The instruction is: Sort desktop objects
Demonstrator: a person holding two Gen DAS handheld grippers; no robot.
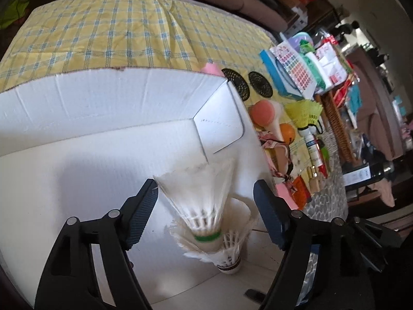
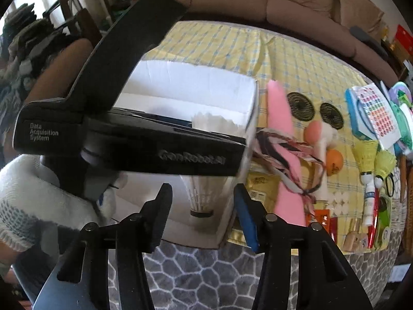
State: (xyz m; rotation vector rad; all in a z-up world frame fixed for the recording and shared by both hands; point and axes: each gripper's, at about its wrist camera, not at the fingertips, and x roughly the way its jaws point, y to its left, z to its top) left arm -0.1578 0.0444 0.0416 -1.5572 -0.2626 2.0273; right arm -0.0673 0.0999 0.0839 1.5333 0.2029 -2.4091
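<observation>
Your left gripper sits inside the white box, fingers spread wide on either side of a white feather shuttlecock; whether either pad touches the feathers is hard to tell. That shuttlecock is nested cork-down into a second white one standing on the box floor, so two in the box, the lower one mostly hidden. Your right gripper hangs over the box's near edge, fingers apart, nothing between them. In its view the left gripper's black body blocks most of the box interior; only one shuttlecock base and a strip of feathers show. Beyond the box, on the yellow checked cloth: two yellow shuttlecocks, two black round mesh discs, one orange ball, one pink sheet. The far-right clutter is too small and distorted to count.
</observation>
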